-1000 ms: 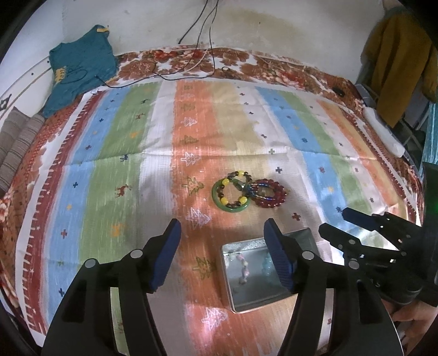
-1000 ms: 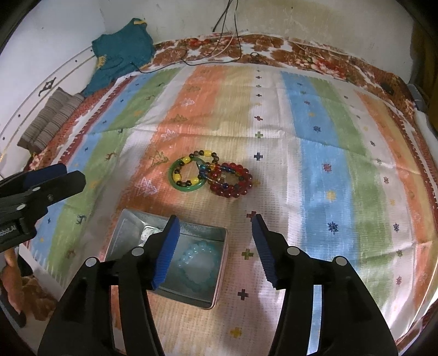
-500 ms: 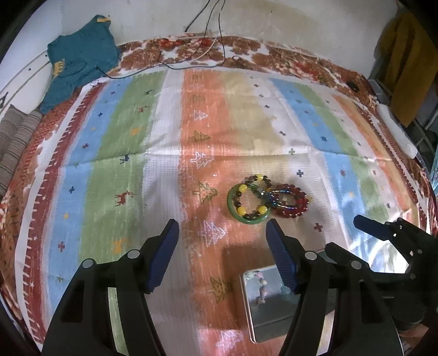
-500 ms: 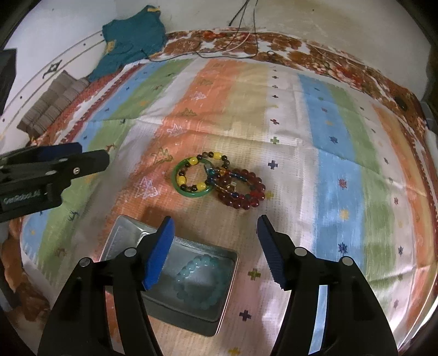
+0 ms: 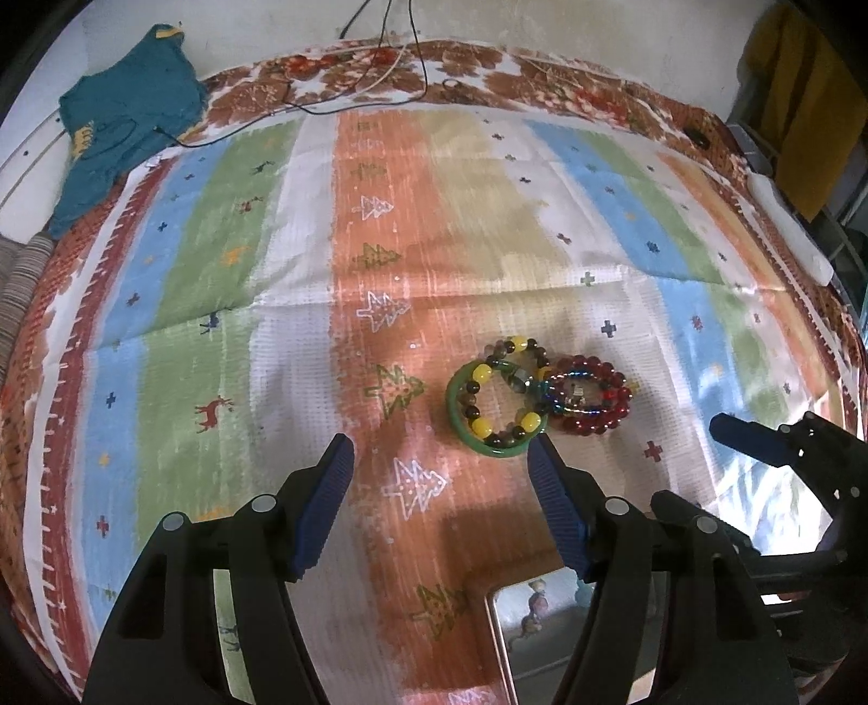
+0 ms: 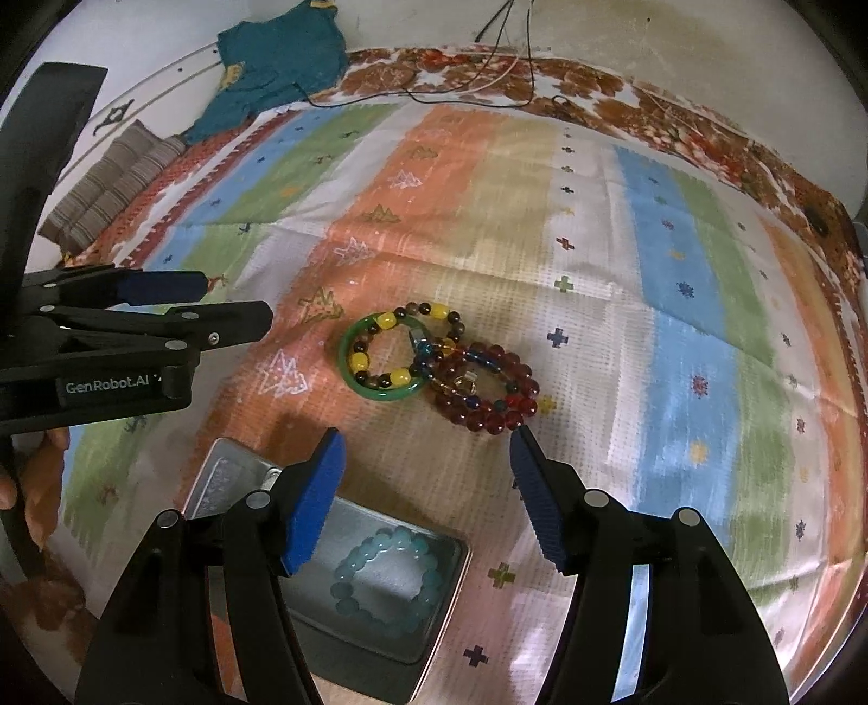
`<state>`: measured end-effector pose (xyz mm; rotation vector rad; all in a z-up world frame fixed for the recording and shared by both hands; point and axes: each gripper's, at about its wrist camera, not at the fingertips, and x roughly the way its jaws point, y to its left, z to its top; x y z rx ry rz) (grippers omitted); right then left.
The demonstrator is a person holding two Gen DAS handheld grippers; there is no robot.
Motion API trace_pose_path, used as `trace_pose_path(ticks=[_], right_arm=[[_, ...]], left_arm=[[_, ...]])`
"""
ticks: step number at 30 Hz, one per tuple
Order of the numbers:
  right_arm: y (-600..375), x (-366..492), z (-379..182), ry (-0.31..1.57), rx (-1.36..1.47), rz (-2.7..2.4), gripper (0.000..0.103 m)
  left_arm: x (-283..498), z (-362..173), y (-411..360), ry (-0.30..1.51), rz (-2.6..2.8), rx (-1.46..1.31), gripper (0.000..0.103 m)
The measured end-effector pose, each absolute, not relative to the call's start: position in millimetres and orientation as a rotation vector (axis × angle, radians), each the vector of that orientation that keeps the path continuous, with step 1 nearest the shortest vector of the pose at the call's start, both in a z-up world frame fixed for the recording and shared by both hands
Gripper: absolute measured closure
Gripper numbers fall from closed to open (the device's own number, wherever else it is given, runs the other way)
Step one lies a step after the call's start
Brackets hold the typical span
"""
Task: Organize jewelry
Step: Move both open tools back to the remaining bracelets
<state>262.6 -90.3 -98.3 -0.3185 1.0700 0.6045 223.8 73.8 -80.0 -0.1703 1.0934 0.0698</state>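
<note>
A bed fills the room's middle, spread with a striped cloth in orange, green, blue and white bands, dotted with small trees and crosses, over a brown floral sheet. Behind it stands a stained pale wall, with thin cables trailing down onto the bedding. A teal garment lies at the far left corner, a striped grey cushion beside it. Mustard-yellow fabric hangs at the right.

Two grippers; one metal tin; one aqua bead bracelet inside; one green bangle; several tangled bead bracelets, count unclear.
</note>
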Motion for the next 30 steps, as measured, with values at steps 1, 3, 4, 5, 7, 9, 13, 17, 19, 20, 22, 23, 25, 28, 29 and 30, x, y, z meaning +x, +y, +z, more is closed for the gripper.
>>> trace_pose_path(ticks=[1, 3, 4, 5, 7, 9, 13, 17, 19, 20, 22, 23, 25, 28, 29, 30], right_arm=[[-89.8, 264.4, -99.4, 1.073, -0.32, 0.606, 0.04], [-88.1, 266.9, -101.6, 1.078, -0.326, 0.612, 0.04], [-87.6, 268.1, -102.5, 1.08, -0.329, 0.613, 0.04], [-86.8, 268.9, -103.5, 1.08, -0.332, 0.614, 0.04], [-84.9, 271.0, -105.9, 1.087, -0.339, 0.621, 0.04], [-83.4, 273.2, -107.9, 1.09, -0.347, 0.624, 0.04], [-81.1, 276.5, -110.9, 1.097, -0.356, 0.635, 0.04], [-78.6, 281.8, -115.3, 1.111, -0.36, 0.643, 0.04], [-78.0, 284.2, -117.9, 1.118, -0.361, 0.644, 0.04], [-77.4, 285.9, -119.5, 1.121, -0.363, 0.644, 0.04], [-76.4, 289.0, -122.3, 1.128, -0.367, 0.645, 0.04], [-76.0, 290.6, -123.9, 1.131, -0.369, 0.646, 0.04], [-74.7, 293.9, -127.0, 1.137, -0.375, 0.648, 0.04], [-72.2, 297.7, -130.2, 1.14, -0.381, 0.653, 0.04], [-71.7, 298.6, -131.0, 1.139, -0.382, 0.654, 0.04], [-70.4, 299.9, -132.3, 1.14, -0.387, 0.655, 0.04]], left_arm=[[225.9, -82.0, 75.2, 1.099, 0.068, -0.173, 0.036], [228.7, -84.8, 76.8, 1.107, 0.061, -0.185, 0.036], [230.4, -86.6, 77.3, 1.112, 0.056, -0.195, 0.036], [232.6, -89.3, 78.0, 1.12, 0.051, -0.206, 0.035], [235.7, -92.5, 77.7, 1.126, 0.053, -0.204, 0.035], [239.5, -96.6, 77.9, 1.135, 0.055, -0.198, 0.035], [246.4, -102.6, 78.5, 1.149, 0.055, -0.192, 0.035], [255.6, -107.9, 76.6, 1.166, 0.036, -0.187, 0.035], [259.1, -110.5, 74.8, 1.174, 0.027, -0.183, 0.035], [261.4, -112.0, 73.8, 1.179, 0.021, -0.178, 0.035], [265.8, -115.0, 71.7, 1.19, 0.011, -0.168, 0.035], [267.7, -116.3, 71.2, 1.193, 0.007, -0.165, 0.035], [271.1, -118.4, 70.3, 1.2, 0.003, -0.163, 0.035], [278.1, -121.8, 71.3, 1.209, -0.003, -0.167, 0.035], [281.6, -123.4, 71.7, 1.213, -0.007, -0.172, 0.035], [284.0, -124.5, 71.8, 1.217, -0.013, -0.177, 0.035]])
